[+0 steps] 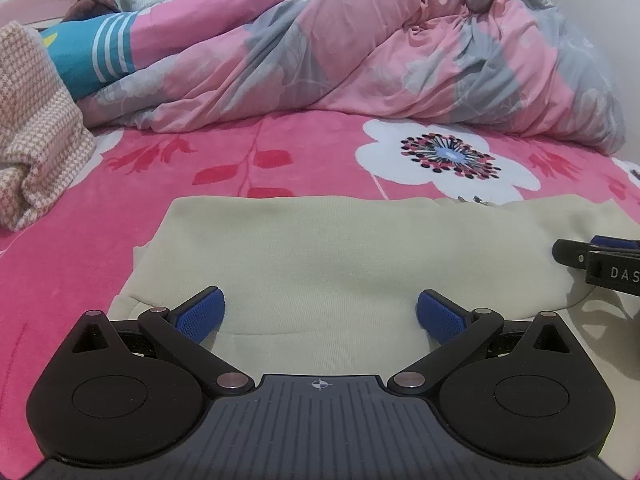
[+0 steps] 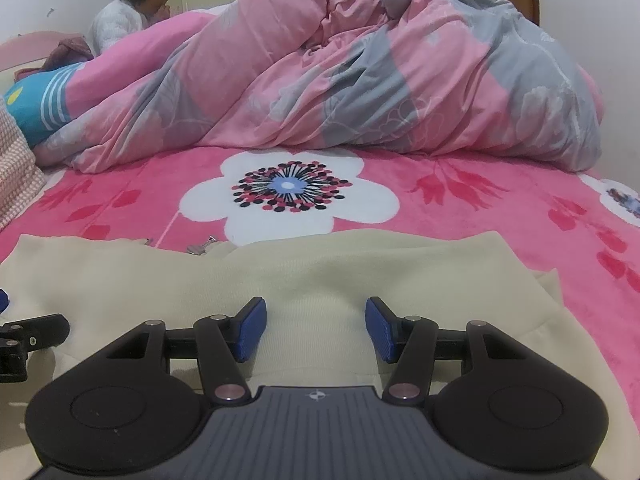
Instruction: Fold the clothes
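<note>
A cream garment (image 1: 320, 248) lies flat on the pink flowered blanket (image 1: 312, 152), with its far edge straight and a folded layer at its left side. My left gripper (image 1: 320, 300) hovers over the garment's near left part, its blue pads wide apart with nothing between them. Over the near right part of the same garment (image 2: 320, 264) my right gripper (image 2: 316, 308) stands open about half way; a soft ridge of cloth lies under the gap, and the pads do not press on it. Small metal pieces (image 2: 204, 245) show at the garment's far edge.
A bunched pink and grey duvet (image 2: 360, 80) fills the back of the bed. A pink houndstooth cloth (image 1: 36, 128) lies at the left, with a blue striped pillow (image 1: 92, 56) behind it. A person (image 2: 132, 12) sits at the far left corner.
</note>
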Available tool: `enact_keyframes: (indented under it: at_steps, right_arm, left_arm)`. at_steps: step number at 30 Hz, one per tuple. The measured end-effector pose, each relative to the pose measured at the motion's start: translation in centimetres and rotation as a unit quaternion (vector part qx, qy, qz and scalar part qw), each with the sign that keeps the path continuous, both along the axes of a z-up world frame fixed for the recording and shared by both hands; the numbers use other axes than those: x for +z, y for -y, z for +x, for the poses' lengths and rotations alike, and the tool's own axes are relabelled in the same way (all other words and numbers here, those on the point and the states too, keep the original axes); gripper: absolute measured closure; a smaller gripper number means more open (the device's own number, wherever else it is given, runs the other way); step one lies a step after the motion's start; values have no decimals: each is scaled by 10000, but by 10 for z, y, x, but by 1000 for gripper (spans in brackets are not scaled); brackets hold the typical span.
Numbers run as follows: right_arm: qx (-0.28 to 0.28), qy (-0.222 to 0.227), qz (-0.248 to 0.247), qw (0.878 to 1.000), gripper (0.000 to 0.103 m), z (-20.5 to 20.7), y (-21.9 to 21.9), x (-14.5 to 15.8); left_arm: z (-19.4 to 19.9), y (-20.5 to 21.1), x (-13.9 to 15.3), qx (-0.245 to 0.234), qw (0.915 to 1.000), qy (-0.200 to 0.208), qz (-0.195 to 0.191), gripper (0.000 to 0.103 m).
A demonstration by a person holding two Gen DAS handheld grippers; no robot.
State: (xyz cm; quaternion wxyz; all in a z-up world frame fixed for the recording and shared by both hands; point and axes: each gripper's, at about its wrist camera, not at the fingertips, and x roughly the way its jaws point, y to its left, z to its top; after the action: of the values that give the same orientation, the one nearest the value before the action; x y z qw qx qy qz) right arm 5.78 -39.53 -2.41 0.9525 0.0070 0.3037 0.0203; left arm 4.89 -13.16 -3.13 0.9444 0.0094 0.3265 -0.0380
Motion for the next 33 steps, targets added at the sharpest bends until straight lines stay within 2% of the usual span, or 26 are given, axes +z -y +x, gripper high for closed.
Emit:
enact_keyframes:
  at_steps: [10, 13, 15, 18, 22, 28, 33]
  right_arm:
    - [-14, 7, 56, 10000, 46, -1, 2, 4]
    - [-180, 151, 293, 9993, 47, -10, 14, 23]
    - [-253, 249, 194, 9992, 46, -12, 21, 33]
    - [-396, -11, -61, 9992, 46, -6, 31, 25]
    - [-552, -193, 267, 9979, 47, -6, 47, 12]
    - [-430, -10, 351, 9985, 47, -35, 38, 29]
    - [-450, -22, 276, 9986, 47, -49, 39, 17]
  left_arm:
    - [0, 0, 0, -3, 10000, -5, 10, 0]
    - [0, 0, 1, -4, 10000, -15, 11, 0]
    - [0, 0, 1, 4, 10000, -12, 13, 0]
    - [0, 0, 0, 5, 10000, -6, 10, 0]
    - [1, -1, 0, -4, 10000, -24, 2, 0]
    - [1, -1, 1, -12, 10000, -21, 1, 0]
    - [1, 0, 0, -9, 10000, -27, 5, 0]
